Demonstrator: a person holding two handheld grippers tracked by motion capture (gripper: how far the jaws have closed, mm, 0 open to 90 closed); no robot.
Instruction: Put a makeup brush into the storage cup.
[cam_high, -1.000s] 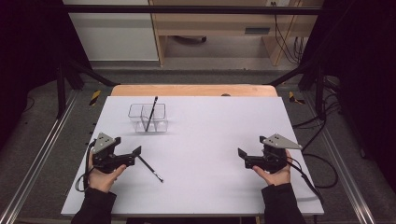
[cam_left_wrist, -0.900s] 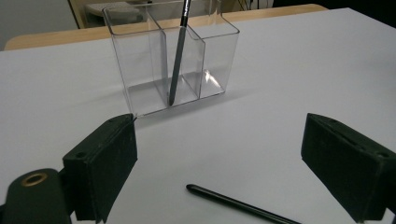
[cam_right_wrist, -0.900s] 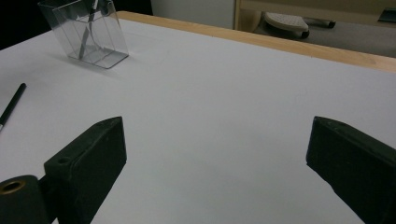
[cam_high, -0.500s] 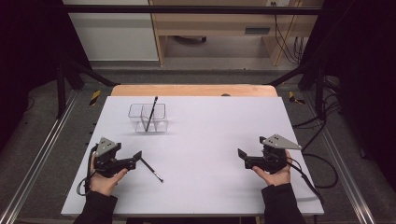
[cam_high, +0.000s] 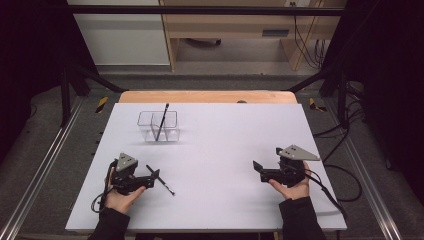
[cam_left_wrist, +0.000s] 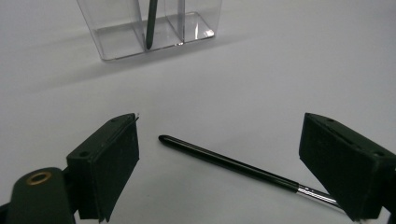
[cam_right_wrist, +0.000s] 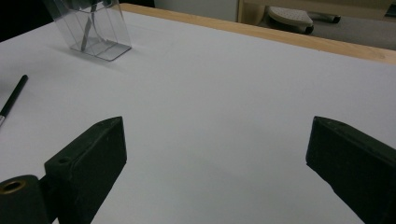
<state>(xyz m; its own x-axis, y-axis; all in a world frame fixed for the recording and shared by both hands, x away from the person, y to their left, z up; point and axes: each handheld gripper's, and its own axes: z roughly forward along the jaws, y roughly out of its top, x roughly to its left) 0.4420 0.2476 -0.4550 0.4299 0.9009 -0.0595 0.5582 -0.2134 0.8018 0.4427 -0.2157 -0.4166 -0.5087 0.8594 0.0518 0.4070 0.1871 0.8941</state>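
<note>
Pick-up approach: your left gripper (cam_left_wrist: 219, 158), jaws wide apart and empty, straddles the black pen (cam_left_wrist: 233, 164) lying flat on the table (cam_high: 225, 150); next, lower and close across its barrel.

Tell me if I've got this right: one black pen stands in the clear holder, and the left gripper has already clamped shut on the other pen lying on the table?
Not quite. The left gripper is open: in the left gripper view its jaws stand wide apart on either side of the pen on the table, not touching it. The other pen does stand in the clear holder.
</note>
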